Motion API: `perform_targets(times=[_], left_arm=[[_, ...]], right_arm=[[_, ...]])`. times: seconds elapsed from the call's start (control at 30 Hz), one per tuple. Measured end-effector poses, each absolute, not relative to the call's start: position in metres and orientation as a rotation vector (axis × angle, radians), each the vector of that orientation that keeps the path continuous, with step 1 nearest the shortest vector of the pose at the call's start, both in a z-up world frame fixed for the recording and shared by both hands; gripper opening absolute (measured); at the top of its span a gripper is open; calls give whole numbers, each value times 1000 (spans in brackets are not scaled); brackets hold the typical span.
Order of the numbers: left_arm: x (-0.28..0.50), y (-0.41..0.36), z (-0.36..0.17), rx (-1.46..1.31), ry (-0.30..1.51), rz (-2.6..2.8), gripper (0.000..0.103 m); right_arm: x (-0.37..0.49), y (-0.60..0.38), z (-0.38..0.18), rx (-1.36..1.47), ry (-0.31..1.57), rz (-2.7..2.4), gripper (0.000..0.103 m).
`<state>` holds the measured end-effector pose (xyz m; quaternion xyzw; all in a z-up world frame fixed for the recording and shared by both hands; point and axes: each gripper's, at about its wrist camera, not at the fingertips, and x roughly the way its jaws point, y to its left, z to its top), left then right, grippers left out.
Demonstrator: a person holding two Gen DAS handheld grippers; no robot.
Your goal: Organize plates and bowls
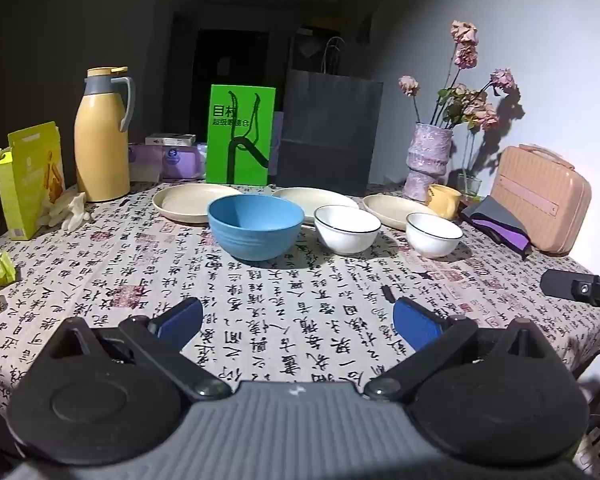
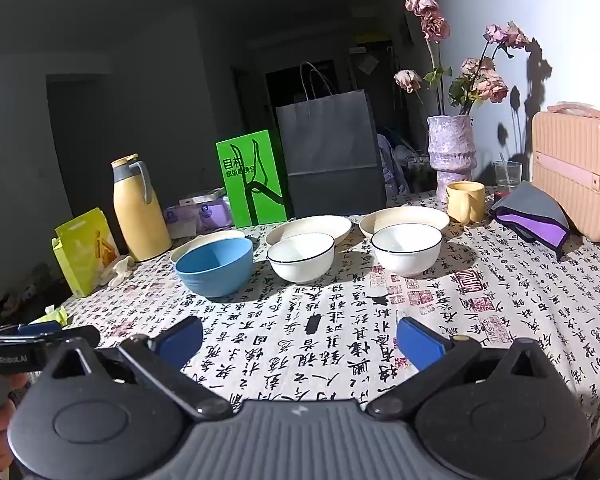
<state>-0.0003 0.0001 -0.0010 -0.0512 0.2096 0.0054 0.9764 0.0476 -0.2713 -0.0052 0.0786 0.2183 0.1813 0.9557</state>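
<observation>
"GenRobot.AI" on the left gripper [image 2: 12,356]; "目标" on the green book [image 1: 239,134] (smaller line blurred).

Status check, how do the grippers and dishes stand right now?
Both grippers open, holding nothing. Blue bowl, two white bowls and three cream plates untouched on the tablecloth. Nothing in the way.

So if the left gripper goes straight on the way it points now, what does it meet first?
Most likely the patterned tablecloth: the open left gripper tilts slightly downward over bare cloth. If it cleared the cloth, the round blue plastic bowl stands next in line, though depth is hard to judge.
</observation>
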Motion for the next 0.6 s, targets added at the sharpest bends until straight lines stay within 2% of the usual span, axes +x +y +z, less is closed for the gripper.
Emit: perform_targets(times=[0.6], left_arm=[[0, -5, 3, -118, 436, -10, 103]], right_arm=[[49, -272, -6, 170, 467, 366, 103]])
